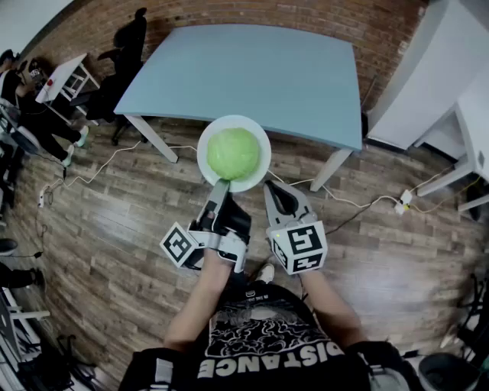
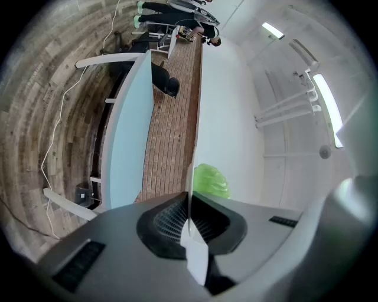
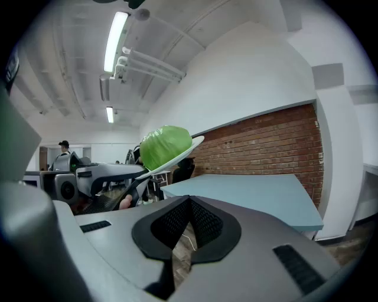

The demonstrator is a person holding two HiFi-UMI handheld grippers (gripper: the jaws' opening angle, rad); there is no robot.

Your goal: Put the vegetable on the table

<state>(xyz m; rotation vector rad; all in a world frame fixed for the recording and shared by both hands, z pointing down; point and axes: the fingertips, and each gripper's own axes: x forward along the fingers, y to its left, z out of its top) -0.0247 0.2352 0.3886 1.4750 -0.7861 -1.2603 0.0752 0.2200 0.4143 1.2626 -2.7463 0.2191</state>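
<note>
A green cabbage (image 1: 233,153) lies on a round white plate (image 1: 205,156). My left gripper (image 1: 221,188) is shut on the plate's near rim and holds it in the air over the wooden floor, just short of the near edge of the light blue table (image 1: 252,76). In the left gripper view the plate (image 2: 190,194) runs edge-on between the jaws, and the cabbage (image 2: 210,180) shows past it. My right gripper (image 1: 273,188) is shut with nothing in it, close beside the plate on its right. The right gripper view has the cabbage (image 3: 165,145) and the table (image 3: 248,190) ahead.
A brick wall (image 1: 229,14) runs behind the table. Black chairs (image 1: 126,53) and a small white desk (image 1: 65,76) with seated people stand at the far left. White cables (image 1: 359,205) trail over the floor under the table. White furniture (image 1: 443,76) fills the right side.
</note>
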